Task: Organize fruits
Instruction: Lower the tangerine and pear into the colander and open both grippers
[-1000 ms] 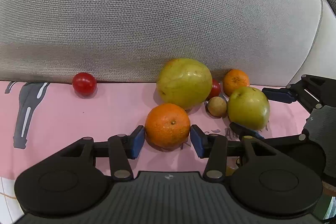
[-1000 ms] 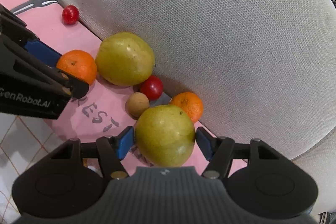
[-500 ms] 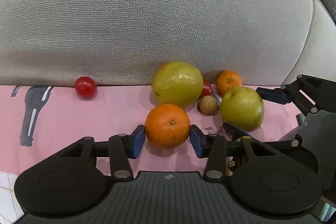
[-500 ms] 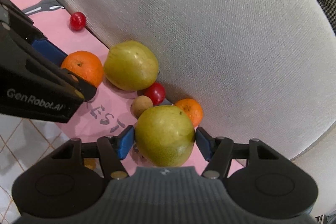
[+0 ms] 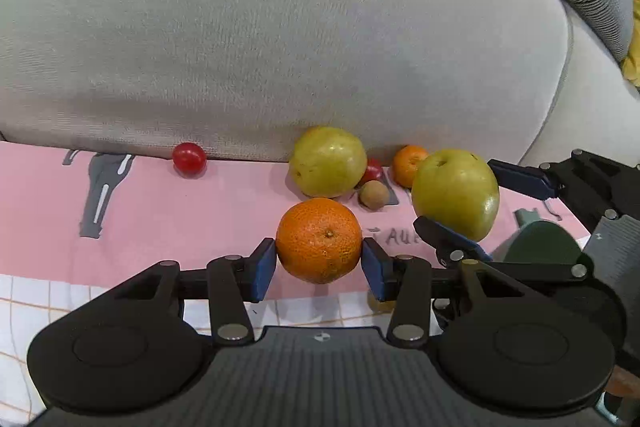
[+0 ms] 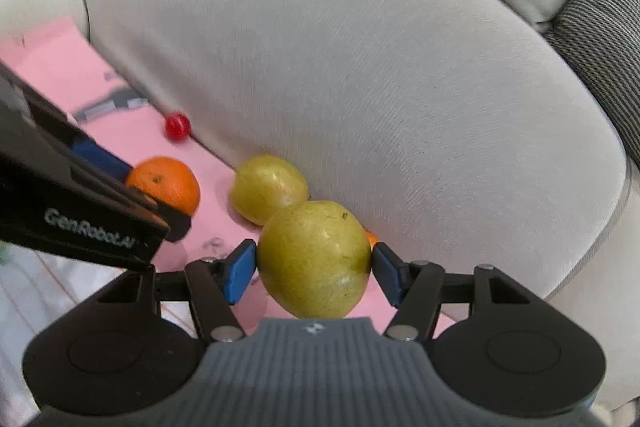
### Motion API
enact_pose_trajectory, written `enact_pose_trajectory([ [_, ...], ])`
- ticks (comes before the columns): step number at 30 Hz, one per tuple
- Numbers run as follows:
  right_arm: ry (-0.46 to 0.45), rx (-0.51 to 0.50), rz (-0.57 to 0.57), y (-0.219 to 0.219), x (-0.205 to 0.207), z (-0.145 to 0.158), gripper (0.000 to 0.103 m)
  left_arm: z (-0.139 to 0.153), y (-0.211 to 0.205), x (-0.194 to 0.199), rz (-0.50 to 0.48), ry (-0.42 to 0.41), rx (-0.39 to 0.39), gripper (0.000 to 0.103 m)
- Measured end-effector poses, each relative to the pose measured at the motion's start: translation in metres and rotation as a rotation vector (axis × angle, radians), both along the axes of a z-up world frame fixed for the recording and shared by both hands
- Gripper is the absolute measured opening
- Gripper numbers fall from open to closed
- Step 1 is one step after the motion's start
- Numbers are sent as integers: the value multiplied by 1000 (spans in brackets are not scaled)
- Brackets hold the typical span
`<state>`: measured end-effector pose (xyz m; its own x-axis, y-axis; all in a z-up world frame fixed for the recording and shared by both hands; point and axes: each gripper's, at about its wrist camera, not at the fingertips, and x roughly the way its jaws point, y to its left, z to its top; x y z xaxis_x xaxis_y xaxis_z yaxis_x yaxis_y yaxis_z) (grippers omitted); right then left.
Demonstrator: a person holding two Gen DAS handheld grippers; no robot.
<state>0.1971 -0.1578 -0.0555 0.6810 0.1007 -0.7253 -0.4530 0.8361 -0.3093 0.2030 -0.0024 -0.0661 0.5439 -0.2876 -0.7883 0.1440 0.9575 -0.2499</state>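
Note:
My left gripper (image 5: 319, 263) is shut on a large orange (image 5: 319, 239) and holds it above the pink mat (image 5: 160, 219). My right gripper (image 6: 313, 269) is shut on a green apple (image 6: 314, 263), also lifted; that apple shows in the left wrist view (image 5: 456, 193). On the mat, against the sofa back, lie a second green apple (image 5: 327, 161), a small red fruit (image 5: 372, 169), a small brown fruit (image 5: 374, 195), a small orange (image 5: 408, 163) and a red tomato (image 5: 189, 158) further left.
The grey sofa backrest (image 5: 280, 27) rises right behind the fruit. A white checked cloth (image 5: 40, 299) lies in front of the mat. A dark green object (image 5: 540, 243) sits low at the right.
Both grippers have lifted and drawn back from the sofa back with their fruit. The pile on the mat has stayed put and looks farther away.

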Motion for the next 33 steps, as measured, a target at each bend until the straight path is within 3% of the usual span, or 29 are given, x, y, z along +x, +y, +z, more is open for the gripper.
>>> enact_pose_trajectory([
  [6, 29, 173, -72, -21, -21, 26, 60, 26, -3, -21, -3, -43, -18, 52],
  [13, 48, 269, -151, -53, -58, 44, 61, 48, -21, -47, -57, -63, -22, 52],
  [26, 95, 250, -243, -110, -102, 32, 61, 55, -94, -83, -273, -74, 27, 52],
  [33, 131, 138, -206, -130, -102, 10, 61, 42, -134, -90, -399, -58, 97, 52],
])
